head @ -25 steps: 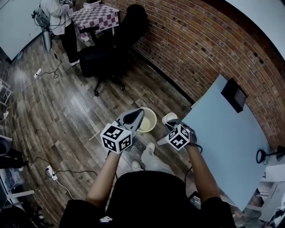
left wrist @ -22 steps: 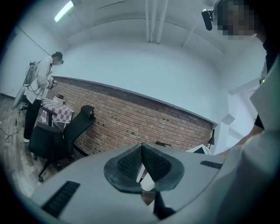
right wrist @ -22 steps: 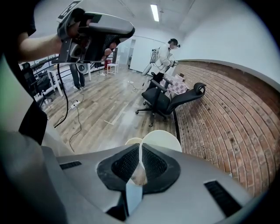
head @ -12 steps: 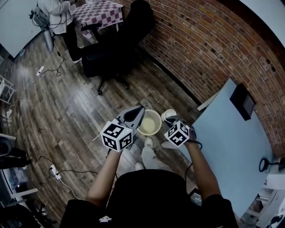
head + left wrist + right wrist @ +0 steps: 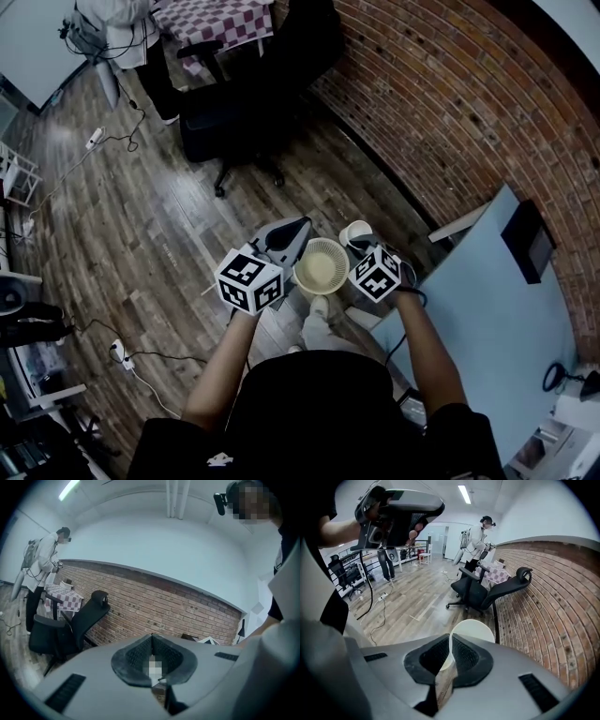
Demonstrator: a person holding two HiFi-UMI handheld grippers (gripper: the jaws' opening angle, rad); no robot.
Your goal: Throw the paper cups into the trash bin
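— Jaws first: how do they stand in the head view?
— The right gripper (image 5: pixel 362 247) has its jaws clamped on the wall of a paper cup (image 5: pixel 356 232). The cup is mouth up, just right of the trash bin (image 5: pixel 322 265). The left gripper (image 5: pixel 302 226) sits just left of the bin, jaws together. The bin stands on the wood floor (image 5: pixel 141 234) between the two, just beyond the person's shoes (image 5: pixel 321 328). Whether anything lies in it I cannot tell.
— What is around them?
— A pale blue worktop (image 5: pixel 487 319) at the right runs along the brick wall (image 5: pixel 450 103), and a black office chair (image 5: pixel 248 112) stands farther off.
— And the left gripper view?
— Its jaws meet at the tips, with nothing seen between them. The hollow behind the tips is hard to make out. Beyond are the chair and the wall, with a second person (image 5: pixel 42 569) at far left.
— And the right gripper view?
— The jaws pinch the cup's wall, and its round mouth shows just past the tips. The left gripper hangs at upper left.
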